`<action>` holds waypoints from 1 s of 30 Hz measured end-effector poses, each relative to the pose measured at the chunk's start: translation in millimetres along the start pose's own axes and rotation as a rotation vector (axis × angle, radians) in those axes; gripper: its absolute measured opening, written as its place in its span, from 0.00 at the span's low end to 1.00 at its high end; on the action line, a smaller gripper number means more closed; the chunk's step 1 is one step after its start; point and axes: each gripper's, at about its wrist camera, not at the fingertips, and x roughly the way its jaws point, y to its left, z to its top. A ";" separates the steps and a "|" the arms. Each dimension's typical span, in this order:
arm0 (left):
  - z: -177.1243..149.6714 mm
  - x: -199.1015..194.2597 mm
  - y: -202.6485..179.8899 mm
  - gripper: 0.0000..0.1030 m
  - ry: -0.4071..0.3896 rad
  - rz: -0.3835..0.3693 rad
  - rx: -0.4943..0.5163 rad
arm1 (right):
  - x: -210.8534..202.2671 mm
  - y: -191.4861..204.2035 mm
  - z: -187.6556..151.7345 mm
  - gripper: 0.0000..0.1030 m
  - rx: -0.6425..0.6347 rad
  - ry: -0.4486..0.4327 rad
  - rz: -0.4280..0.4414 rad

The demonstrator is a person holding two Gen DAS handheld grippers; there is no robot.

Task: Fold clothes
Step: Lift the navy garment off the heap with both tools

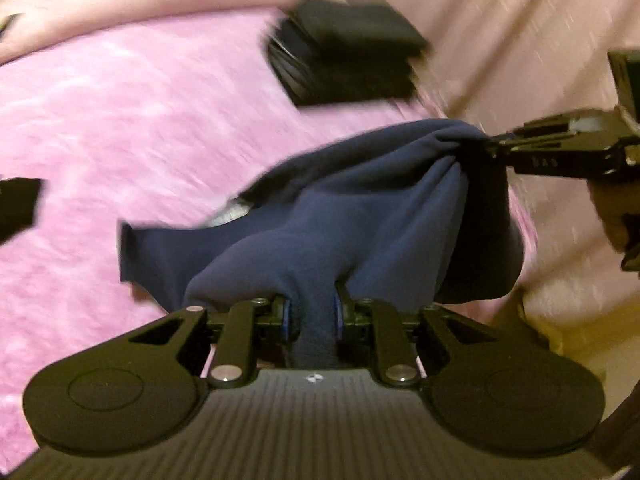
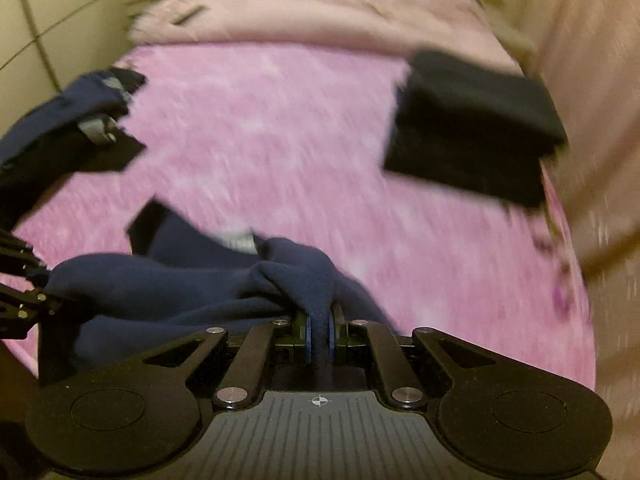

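- The left hand-held gripper (image 1: 314,316) is clenched on a bunched fold of the navy garment (image 1: 360,216); the right hand-held gripper (image 2: 320,334) pinches another fold of it.
- The garment hangs between the two, over the pink blanket (image 1: 120,120) on the bed, likely held at two points so it can be spread or doubled.
- In the left view its long axis runs from 6 toward 2 o'clock, a loose flap trailing toward 9.
- A folded black stack (image 1: 344,56) lies at 12 o'clock, apart.
- Both views are blurred.

both hand-held grippers, left (image 1: 314,316) and right (image 2: 319,332), clamped closed.
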 end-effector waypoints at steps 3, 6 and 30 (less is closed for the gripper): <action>-1.3 4.1 -13.2 0.15 0.031 -0.023 0.076 | -10.9 3.8 -27.1 0.05 0.048 0.011 0.006; -4.6 -11.2 5.6 0.15 0.031 -0.003 0.108 | -1.0 30.6 -12.2 0.05 0.065 0.000 0.069; 137.3 -31.1 9.6 0.66 -0.100 0.125 0.219 | 78.5 -44.3 -2.1 0.57 0.432 -0.043 0.217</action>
